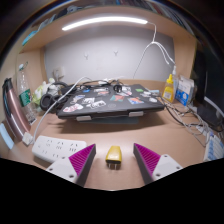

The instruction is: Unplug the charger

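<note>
The gripper (114, 160) hangs low over a wooden desk (185, 140), its 2 fingers set wide apart, magenta pads (82, 158) facing each other across the gap. Between them, touching neither, sits a small yellow-topped plug (114, 154), which looks to be the charger; open desk shows on both sides of it. What it is plugged into I cannot make out from here.

Just left of the left finger lies a white power strip (55, 148) with a row of sockets, running away at a slant. Beyond the fingers, in the middle of the desk, rests a closed dark laptop (112, 102) covered in stickers, raised a little at the front. Dark cables (62, 96) trail off behind its left side, where small clutter gathers near the wall. A white cord (152, 52) hangs down from above behind the laptop's right side. Further right stands a yellow bottle (169, 88) next to a blue-and-white carton (184, 93). A long strip light (104, 21) glows overhead under the shelf.
</note>
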{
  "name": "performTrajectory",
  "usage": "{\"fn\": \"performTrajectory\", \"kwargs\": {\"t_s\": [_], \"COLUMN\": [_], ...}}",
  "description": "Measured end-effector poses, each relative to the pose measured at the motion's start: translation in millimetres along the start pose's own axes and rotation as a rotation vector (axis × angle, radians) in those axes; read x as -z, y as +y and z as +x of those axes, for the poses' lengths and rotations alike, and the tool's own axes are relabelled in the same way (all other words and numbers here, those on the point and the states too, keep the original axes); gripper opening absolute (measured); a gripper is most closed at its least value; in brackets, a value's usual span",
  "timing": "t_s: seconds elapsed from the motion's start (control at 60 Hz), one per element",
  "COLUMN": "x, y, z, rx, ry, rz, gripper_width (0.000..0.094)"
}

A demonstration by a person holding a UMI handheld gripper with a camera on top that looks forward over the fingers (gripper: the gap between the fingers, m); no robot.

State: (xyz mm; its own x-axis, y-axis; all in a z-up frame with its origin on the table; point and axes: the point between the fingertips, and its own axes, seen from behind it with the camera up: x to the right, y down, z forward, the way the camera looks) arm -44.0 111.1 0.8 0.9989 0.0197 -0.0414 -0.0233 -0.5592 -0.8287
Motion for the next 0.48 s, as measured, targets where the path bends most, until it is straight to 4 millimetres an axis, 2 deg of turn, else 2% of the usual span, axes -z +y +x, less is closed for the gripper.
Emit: {"fn": "performTrajectory", "kwargs": {"t_s": [0.017,0.067,0.217,0.35,0.483], "x": [2,12,57,100,133], "y": [-3,-12,-22,-19,-6], "z": [2,2,-11,-15,-13], "rx": [0.004,-0.001,-0.047,-0.025,-0.026], "ry": [0.004,-0.01,-0.097,-0.141,-0.206], "rz": [0.016,0.059,0.123,0.189,0.233], "gripper_width": [0.094,0.0874,0.0876,0.0875,0.0878]}}
